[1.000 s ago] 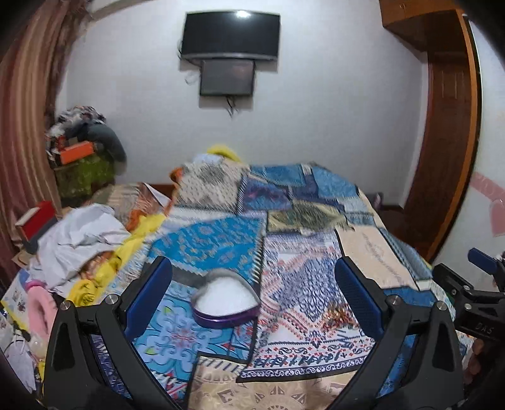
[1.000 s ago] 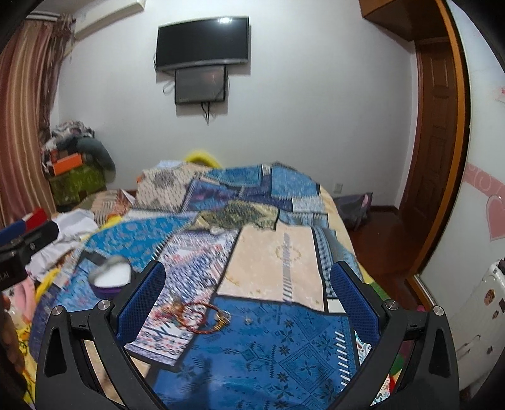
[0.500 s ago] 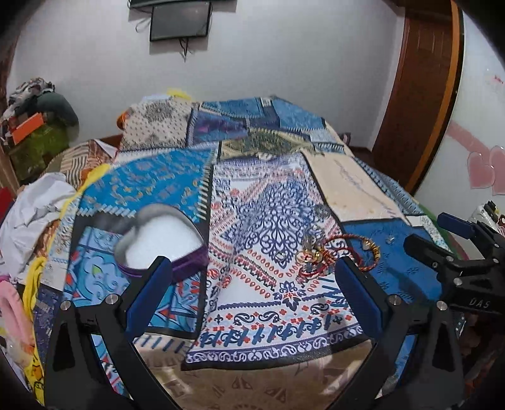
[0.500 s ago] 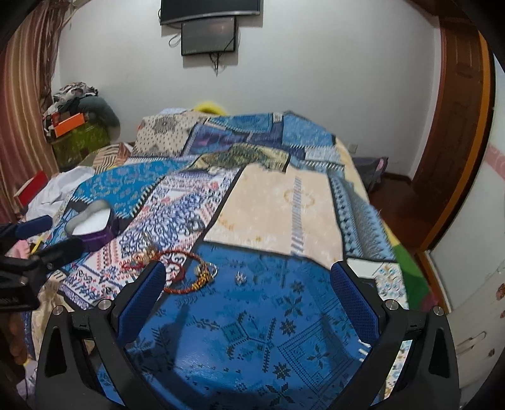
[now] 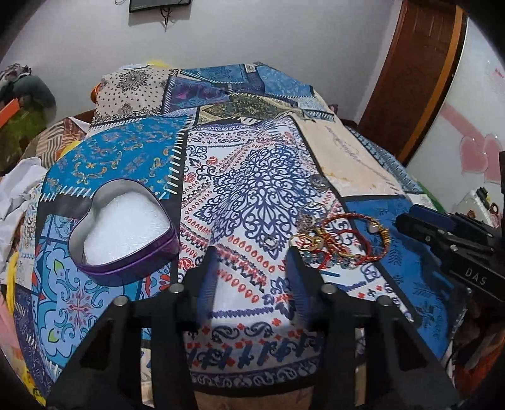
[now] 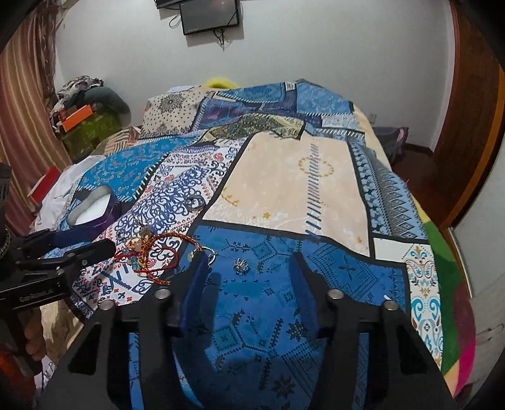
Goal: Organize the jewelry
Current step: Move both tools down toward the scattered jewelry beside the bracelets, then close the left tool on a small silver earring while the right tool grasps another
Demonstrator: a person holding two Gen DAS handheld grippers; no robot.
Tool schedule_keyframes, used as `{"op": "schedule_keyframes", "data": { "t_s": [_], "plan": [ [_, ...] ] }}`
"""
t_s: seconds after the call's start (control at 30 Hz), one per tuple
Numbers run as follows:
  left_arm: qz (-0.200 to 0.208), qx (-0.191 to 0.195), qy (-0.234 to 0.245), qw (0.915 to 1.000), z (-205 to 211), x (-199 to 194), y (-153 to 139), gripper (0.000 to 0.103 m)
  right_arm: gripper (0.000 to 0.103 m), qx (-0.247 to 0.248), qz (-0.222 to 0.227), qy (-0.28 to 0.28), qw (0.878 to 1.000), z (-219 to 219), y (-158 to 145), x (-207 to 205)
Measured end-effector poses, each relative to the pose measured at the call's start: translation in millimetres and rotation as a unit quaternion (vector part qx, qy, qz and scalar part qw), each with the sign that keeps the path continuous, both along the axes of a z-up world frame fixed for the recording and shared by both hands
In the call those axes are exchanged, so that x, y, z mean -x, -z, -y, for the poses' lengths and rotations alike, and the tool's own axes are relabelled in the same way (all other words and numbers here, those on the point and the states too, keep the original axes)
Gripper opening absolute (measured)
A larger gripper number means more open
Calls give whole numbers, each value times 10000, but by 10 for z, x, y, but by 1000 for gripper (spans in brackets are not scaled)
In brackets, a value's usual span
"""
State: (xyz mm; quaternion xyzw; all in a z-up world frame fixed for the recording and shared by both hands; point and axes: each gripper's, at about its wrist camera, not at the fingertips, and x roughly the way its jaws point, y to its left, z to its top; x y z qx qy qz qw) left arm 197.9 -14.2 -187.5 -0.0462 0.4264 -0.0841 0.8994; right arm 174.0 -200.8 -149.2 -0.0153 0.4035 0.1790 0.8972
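Observation:
A purple heart-shaped tin (image 5: 121,230) with white padding sits open on the patterned bedspread; it also shows in the right wrist view (image 6: 94,209). A tangle of red and gold bracelets (image 5: 344,241) lies to its right, also in the right wrist view (image 6: 151,252). A small silver ring (image 5: 270,241) lies just ahead of my left gripper (image 5: 252,249), which is open and empty. A silver ring (image 6: 241,266) lies between the tips of my right gripper (image 6: 247,257), which is open and empty. A dark ring (image 6: 195,202) lies farther back.
The patchwork bedspread (image 6: 293,176) covers the bed. Clothes and boxes (image 6: 85,107) are piled at the left. A wooden door (image 5: 419,72) stands at the right and a TV (image 6: 208,15) hangs on the far wall.
Both grippers have tilted down and moved closer to the bed, and their jaws have narrowed. The jewelry now lies just ahead of the fingertips.

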Motion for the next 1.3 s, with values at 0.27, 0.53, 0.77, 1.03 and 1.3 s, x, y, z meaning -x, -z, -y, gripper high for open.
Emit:
{"op": "schedule_keyframes", "data": {
  "t_s": [0.27, 0.53, 0.77, 1.03, 1.3],
  "plan": [
    [88, 21, 134, 9999, -5, -37, -28, 28, 16, 99, -66, -125, 9999, -55, 77, -42],
    [220, -221, 317, 9990, 106, -29, -28, 19, 10, 178, 21, -156, 9997, -92, 135, -32],
    [213, -75, 448, 9987, 126, -35, -49, 19, 9, 99, 175, -63, 9998, -51, 87, -22],
    [104, -66, 432, 9990, 161, -69, 13, 19, 9, -63, 284, 146, 9995, 73, 7, -37],
    [53, 115, 405, 9991, 152, -155, 52, 19, 9, -99, 575, 187, 9981, 100, -158, 6]
  ]
}}
